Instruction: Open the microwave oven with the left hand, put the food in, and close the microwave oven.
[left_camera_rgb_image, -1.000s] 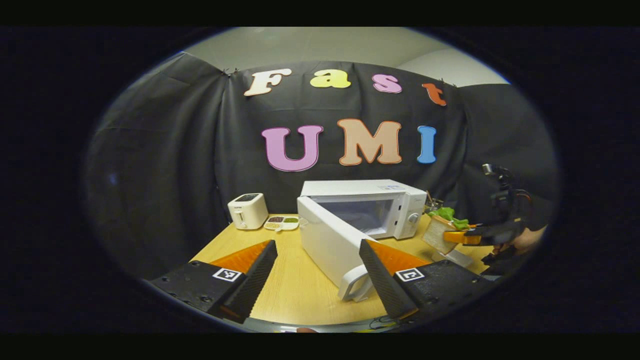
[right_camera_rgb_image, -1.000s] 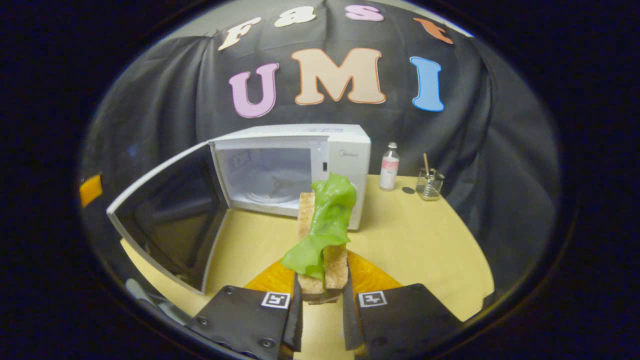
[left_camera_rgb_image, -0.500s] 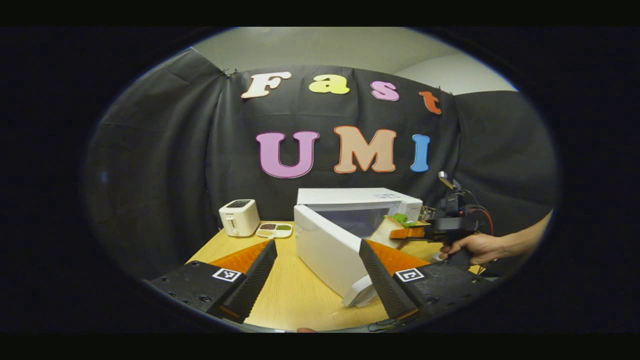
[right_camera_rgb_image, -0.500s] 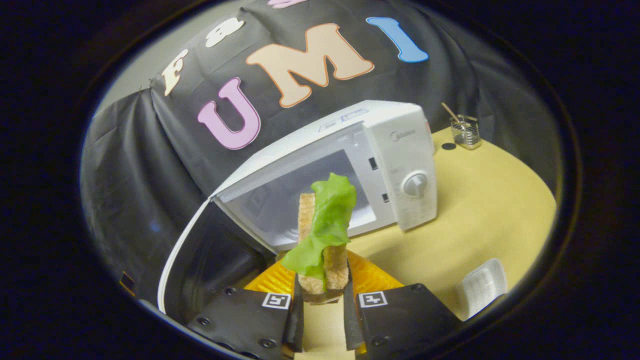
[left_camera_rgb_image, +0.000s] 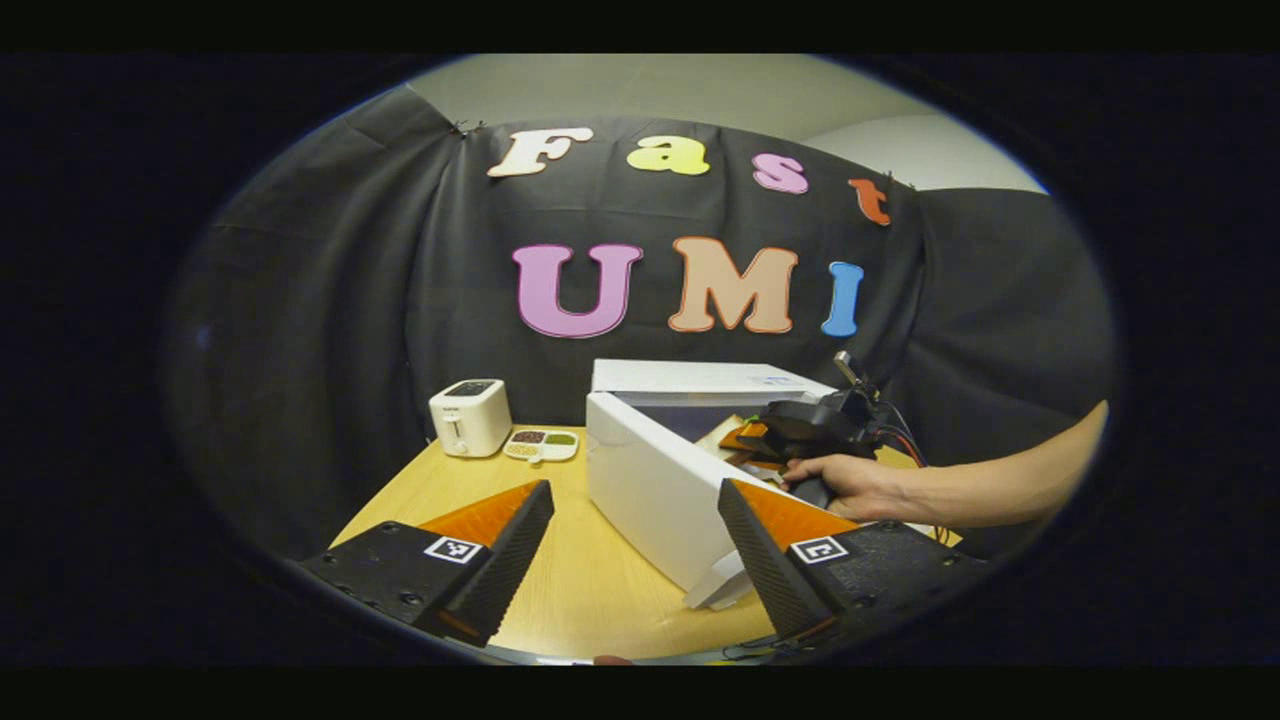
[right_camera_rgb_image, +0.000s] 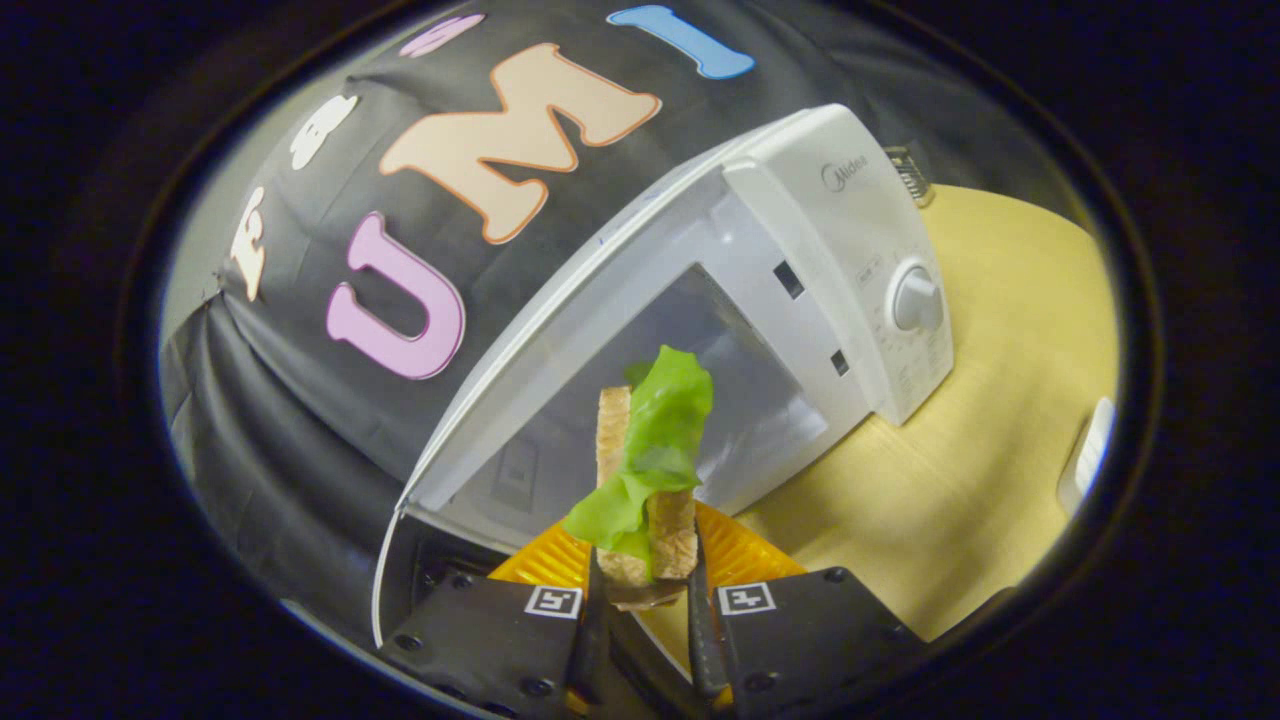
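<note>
The wooden table (left_camera_rgb_image: 580, 580) carried the white microwave oven (right_camera_rgb_image: 840, 230), and its door (left_camera_rgb_image: 650, 490) stood swung wide open toward the near-left side, so the cavity (right_camera_rgb_image: 640, 400) was free to enter. Farther left on the table stood a small white toaster (left_camera_rgb_image: 470, 417) and, just beside it, a divided dish (left_camera_rgb_image: 541, 444); both were well apart from the work. The left gripper (left_camera_rgb_image: 635, 545) hung low in front of the door with its fingers spread apart and nothing between them, the door's handle edge (left_camera_rgb_image: 722, 590) lying just beside its right finger. The right gripper (right_camera_rgb_image: 645, 610), held by a hand (left_camera_rgb_image: 850, 487), was at the mouth of the oven, clearly the nearer one to the cavity. Its fingers were pressed together on the food, a sandwich (right_camera_rgb_image: 645, 480) of toasted bread with a green lettuce leaf (right_camera_rgb_image: 655, 440) hanging out. The sandwich stood on its edge, its long axis running straight forward from the fingers, and it pointed directly into the opening, with its far end seemingly at or just past the threshold. In my judgement the coming move depended on this line: the sandwich needed only to travel onward along its own axis and then go down onto the cavity floor, while the left gripper waited by the door to push it shut afterwards.
</note>
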